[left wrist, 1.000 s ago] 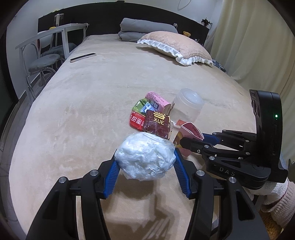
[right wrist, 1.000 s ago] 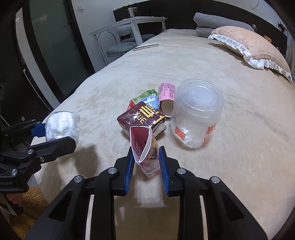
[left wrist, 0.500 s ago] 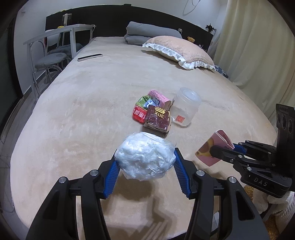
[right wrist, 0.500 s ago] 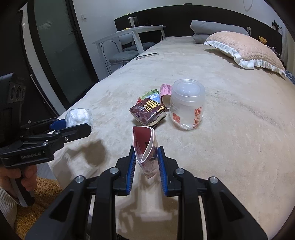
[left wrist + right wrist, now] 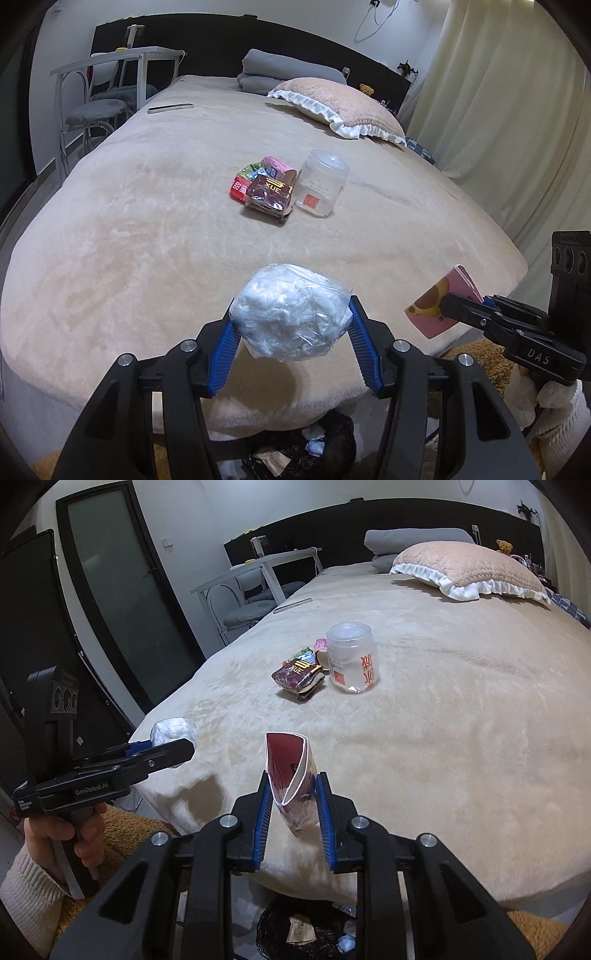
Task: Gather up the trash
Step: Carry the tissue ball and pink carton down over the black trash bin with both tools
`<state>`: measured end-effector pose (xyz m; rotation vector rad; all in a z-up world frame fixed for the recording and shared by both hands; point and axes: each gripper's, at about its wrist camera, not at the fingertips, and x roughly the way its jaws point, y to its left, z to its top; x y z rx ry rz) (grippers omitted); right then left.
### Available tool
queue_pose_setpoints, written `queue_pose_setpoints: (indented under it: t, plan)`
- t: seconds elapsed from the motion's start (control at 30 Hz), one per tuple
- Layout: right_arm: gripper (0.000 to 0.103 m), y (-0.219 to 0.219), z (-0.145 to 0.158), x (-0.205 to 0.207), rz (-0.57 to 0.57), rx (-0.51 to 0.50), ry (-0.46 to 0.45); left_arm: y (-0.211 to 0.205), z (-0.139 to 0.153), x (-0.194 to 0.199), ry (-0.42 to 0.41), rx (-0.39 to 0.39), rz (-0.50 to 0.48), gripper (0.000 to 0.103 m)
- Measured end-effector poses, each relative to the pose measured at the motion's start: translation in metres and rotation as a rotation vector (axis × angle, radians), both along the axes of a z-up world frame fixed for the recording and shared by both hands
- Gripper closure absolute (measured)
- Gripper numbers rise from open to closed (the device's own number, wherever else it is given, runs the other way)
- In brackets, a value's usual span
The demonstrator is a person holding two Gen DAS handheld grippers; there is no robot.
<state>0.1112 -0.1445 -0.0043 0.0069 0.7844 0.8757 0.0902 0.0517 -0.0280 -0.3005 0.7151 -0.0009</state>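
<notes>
Left wrist view: left gripper (image 5: 291, 328) clamps the bagged tissue wad (image 5: 291, 312) over the near bin (image 5: 295, 448). Right gripper (image 5: 291, 808) pinches a flattened carton (image 5: 291, 782), both poised for dropping.

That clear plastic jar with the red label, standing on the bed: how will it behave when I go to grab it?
The clear plastic jar looks empty, so probably light. It stands on the soft beige blanket, so a sideways nudge may tip it, and its round body would then likely roll. The smooth wall may be slippery; thin plastic could flex under the pads, so grip across the middle.

Dim, cool indoor light; soft shadows, sharp focus (edges bowed, vignetted).
</notes>
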Motion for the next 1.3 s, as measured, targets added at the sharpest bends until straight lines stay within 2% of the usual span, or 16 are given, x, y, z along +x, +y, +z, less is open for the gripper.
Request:
queue_pose_setpoints:
  t: [0.27,0.83,1.07,1.3]
  plan:
    - [0.078,-0.034,-0.005,-0.038,-0.009,0.056,0.005,-0.028,-0.006,-0.031,-0.032,-0.009,-0.052,0.049]
    - [0.078,-0.068,-0.023,-0.089,-0.005,0.06,0.048,-0.079,-0.035,-0.072,0.031,-0.002,-0.131,0.049]
    - [0.078,-0.071,-0.034,-0.094,0.005,0.018,0.087,-0.093,-0.052,-0.075,0.098,-0.005,-0.16,0.049]
    - [0.077,-0.064,-0.055,-0.088,0.021,-0.056,0.172,-0.099,-0.08,-0.066,0.231,0.003,-0.174,0.049]
